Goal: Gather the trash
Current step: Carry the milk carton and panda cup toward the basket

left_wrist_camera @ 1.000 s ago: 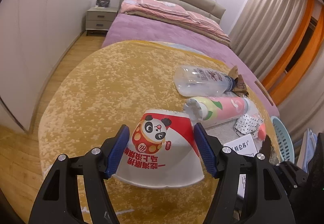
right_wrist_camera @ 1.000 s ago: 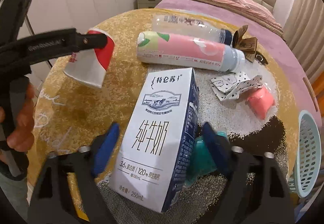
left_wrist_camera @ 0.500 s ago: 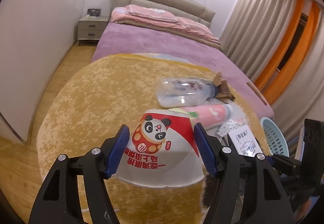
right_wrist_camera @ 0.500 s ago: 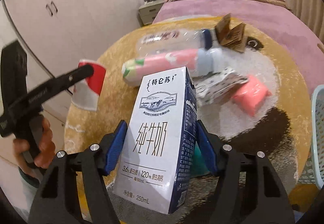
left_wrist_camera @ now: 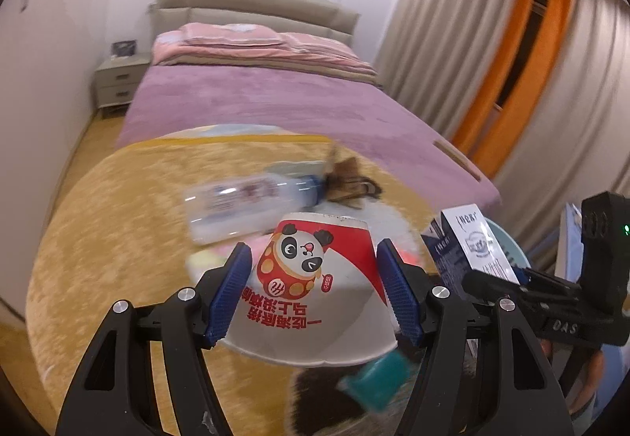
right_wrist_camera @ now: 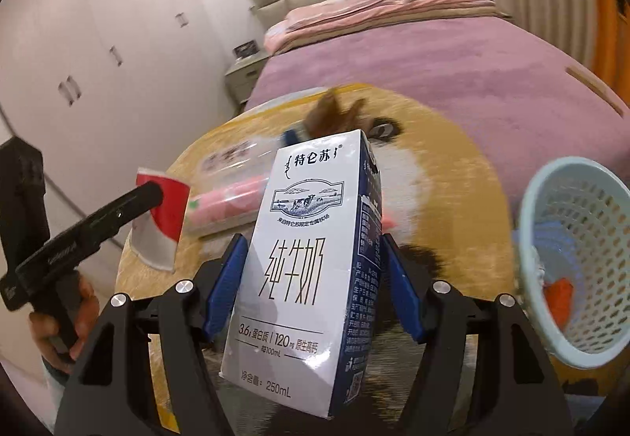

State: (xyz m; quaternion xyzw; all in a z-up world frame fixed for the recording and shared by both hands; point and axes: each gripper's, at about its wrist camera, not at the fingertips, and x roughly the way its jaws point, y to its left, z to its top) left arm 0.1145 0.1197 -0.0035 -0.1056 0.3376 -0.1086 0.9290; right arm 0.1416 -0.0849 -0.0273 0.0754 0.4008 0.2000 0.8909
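Nearest the left wrist camera, the left gripper (left_wrist_camera: 313, 292) is clamped on a paper cup (left_wrist_camera: 315, 286) printed with a red panda figure; its blue pads press the cup's sides, and the cup is held upside down, wide mouth toward the camera, lifted clear of the round golden rug (left_wrist_camera: 118, 239). Nearest the right wrist camera, the right gripper (right_wrist_camera: 311, 286) grips a white and navy milk carton (right_wrist_camera: 307, 262), upright between its blue pads, also raised off the rug.

Just right of the carton stands a pale blue mesh basket (right_wrist_camera: 567, 321) at the rug's edge, with some blue and orange scraps already inside; it is the likely target for both items.

Farther out on the rug, beyond the cup, lie a teal packet (left_wrist_camera: 378, 377), a pink bottle (right_wrist_camera: 228, 207), a clear plastic bottle (left_wrist_camera: 252, 203) on its side and a crumpled brown wrapper (left_wrist_camera: 346, 176); all are blurred. Beyond the rug is a bed with a purple cover (left_wrist_camera: 256, 101).

Risks, as a judgement: the thin cup may crumple or slip from a sideways squeeze; the two grippers sit near each other and could knock together at the basket; a release too early or off-centre could bounce the carton off the rim or tip the light basket.
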